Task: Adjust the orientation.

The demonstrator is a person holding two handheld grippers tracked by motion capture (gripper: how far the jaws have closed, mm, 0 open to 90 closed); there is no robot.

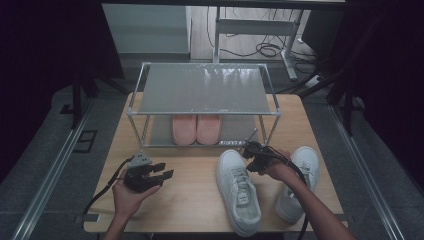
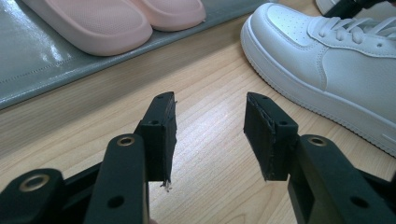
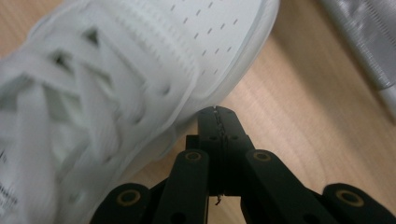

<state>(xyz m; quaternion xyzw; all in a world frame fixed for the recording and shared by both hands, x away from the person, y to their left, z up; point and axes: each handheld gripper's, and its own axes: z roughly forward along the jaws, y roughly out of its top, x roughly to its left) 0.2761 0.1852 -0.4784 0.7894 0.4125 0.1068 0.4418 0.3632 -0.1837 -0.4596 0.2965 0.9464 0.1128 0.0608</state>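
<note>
Two white sneakers lie on the wooden counter (image 1: 195,195) in front of a two-level shoe rack (image 1: 205,95). The left sneaker (image 1: 238,190) lies toe toward the rack, near the middle of the counter; the right sneaker (image 1: 299,181) lies well to its right, near the counter's right edge.

The right gripper (image 1: 248,149) sits at the toe end of the left sneaker, between the two sneakers and just in front of the rack. Its jaws are clenched together with nothing between them. In the right gripper view, the closed tips (image 3: 218,114) stand just beside the toe's sole edge, very close to the rubber rim; whether they touch it cannot be told.

The left gripper (image 1: 164,171) hovers over bare counter, well apart from the left sneaker, pointing toward it. Its jaws are released and spread wide, holding nothing.

A pair of pink slippers (image 1: 196,128) rests on the rack's lower shelf, side by side.
</note>
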